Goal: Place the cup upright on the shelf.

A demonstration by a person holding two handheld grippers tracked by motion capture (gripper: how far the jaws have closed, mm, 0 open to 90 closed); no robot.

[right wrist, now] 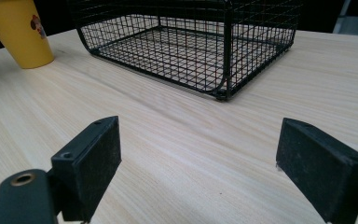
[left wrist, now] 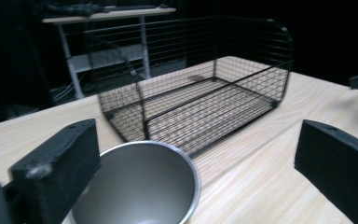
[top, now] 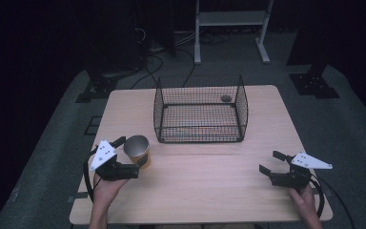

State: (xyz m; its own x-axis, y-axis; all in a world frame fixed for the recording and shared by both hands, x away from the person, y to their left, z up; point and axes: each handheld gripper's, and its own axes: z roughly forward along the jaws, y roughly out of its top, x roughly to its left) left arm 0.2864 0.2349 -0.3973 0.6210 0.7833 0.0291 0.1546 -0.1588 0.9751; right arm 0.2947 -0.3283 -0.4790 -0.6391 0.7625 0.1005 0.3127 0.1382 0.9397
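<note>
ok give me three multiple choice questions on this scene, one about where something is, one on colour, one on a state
1. Where does the cup stand?
A. inside the wire basket
B. on the table between the left gripper's jaws
C. beside the right gripper

2. What colour is the cup's outside?
A. yellow
B. blue
C. white

3. How are the right gripper's jaws?
A. shut on the cup
B. shut on nothing
C. open, with nothing between them

Answers:
1 B, as the left gripper has one jaw on each side of the cup, which stands in front of the wire basket on the table.
2 A, since the right gripper view shows its yellow wall.
3 C, because the right gripper has its jaws wide apart over bare wood.
</note>
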